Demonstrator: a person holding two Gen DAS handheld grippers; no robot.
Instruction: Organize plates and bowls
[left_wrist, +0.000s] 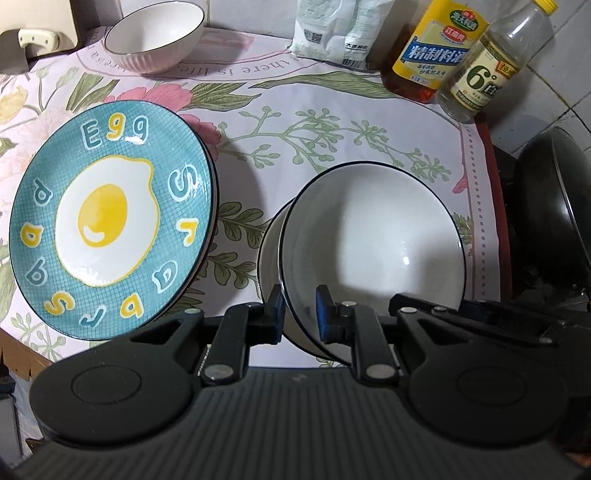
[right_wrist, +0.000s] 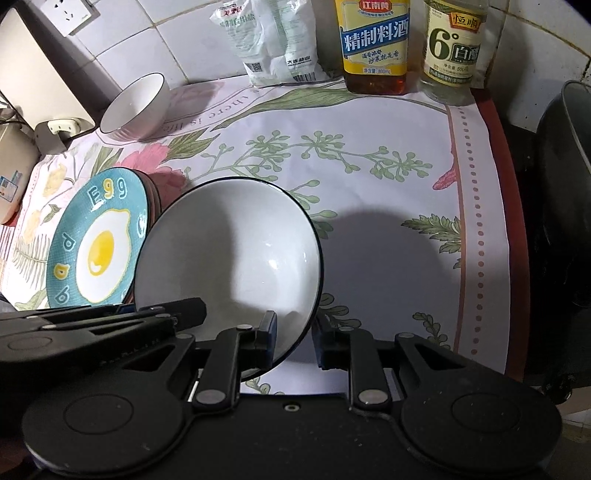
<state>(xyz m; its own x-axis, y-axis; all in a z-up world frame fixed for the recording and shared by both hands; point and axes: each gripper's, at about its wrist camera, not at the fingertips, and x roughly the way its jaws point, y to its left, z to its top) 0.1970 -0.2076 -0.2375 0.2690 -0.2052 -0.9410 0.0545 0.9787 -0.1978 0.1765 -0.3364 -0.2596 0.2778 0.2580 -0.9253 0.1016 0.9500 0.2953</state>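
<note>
A white bowl with a dark rim (left_wrist: 373, 236) is held tilted above the floral cloth; it also shows in the right wrist view (right_wrist: 229, 251). A second bowl nests behind it (left_wrist: 269, 243). My left gripper (left_wrist: 300, 314) is shut on the near rim. My right gripper (right_wrist: 293, 339) is shut on the same bowl's rim from the other side. A teal plate with a fried-egg picture (left_wrist: 110, 229) lies to the left on a stack of plates (right_wrist: 96, 240). A ribbed pink-white bowl (left_wrist: 155, 33) stands at the far left (right_wrist: 135, 107).
At the back stand a white bag (right_wrist: 273, 40), a yellow cooking-wine bottle (right_wrist: 373, 44) and a vinegar bottle (right_wrist: 454, 48). A black wok (left_wrist: 550, 206) sits off the right edge (right_wrist: 561, 158). A tiled wall (right_wrist: 184, 48) is behind.
</note>
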